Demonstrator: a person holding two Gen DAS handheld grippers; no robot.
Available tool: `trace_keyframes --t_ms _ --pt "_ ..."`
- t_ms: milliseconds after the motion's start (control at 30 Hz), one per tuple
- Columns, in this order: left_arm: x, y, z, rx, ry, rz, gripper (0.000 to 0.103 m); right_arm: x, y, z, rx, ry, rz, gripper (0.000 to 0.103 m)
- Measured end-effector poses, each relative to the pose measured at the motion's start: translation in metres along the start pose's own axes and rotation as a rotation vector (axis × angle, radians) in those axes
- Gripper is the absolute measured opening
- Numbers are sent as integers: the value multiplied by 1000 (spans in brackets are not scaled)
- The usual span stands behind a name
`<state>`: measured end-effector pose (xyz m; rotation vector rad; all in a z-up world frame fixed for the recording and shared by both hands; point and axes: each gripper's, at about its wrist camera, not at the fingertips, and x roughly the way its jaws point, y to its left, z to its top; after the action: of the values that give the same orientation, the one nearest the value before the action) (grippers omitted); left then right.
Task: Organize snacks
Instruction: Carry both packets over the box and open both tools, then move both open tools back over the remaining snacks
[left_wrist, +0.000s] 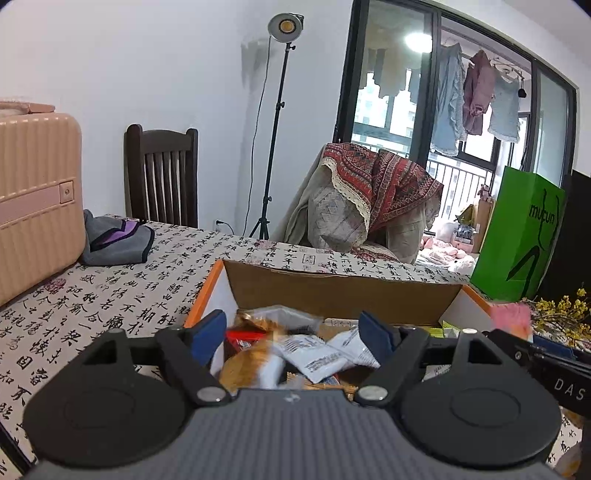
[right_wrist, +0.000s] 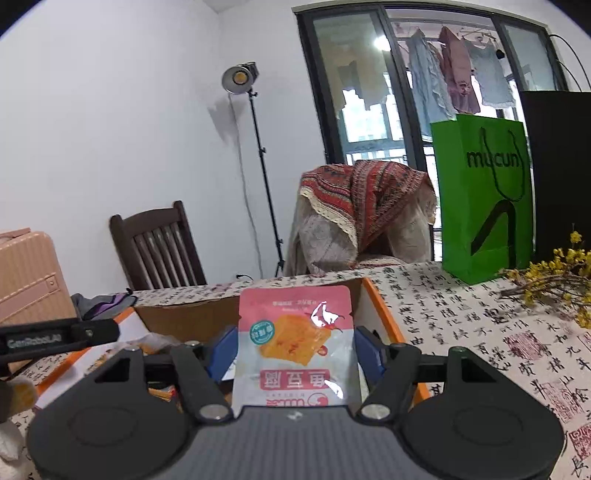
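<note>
A: Handling check: pink snack pouch (right_wrist: 294, 343) stands between the right gripper (right_wrist: 295, 350) fingers, over the cardboard box (right_wrist: 192, 317). Fingers look just clear of its side seams; can't confirm contact.

B: Light, floppy, glossy film, so likely slippery. Pinch the sealed edges, not the belly.

A: Left gripper (left_wrist: 293, 338) is wide, empty, above the loose packets (left_wrist: 314, 356).

B: Box walls are close; worktop (right_wrist: 461, 314) to the right is free.
</note>
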<state>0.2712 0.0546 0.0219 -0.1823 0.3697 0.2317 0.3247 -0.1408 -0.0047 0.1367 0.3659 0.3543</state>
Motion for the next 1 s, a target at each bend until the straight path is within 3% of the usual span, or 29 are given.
trace_keyframes --t_ms 100,167,633,1000 --pt "-3 5 1 -32 -13 2 103 -1 -3 0 19 3 8 97" --pt "-7 8 2 -52 -29 2 103 -2 -3 0 18 -6 13 103" --pt "-9 13 6 -99 -26 -8 103 -4 -2 3 1 -9 -22 103" --pt "-24 1 22 -82 16 -53 103 -37 -12 21 22 77 -56 103"
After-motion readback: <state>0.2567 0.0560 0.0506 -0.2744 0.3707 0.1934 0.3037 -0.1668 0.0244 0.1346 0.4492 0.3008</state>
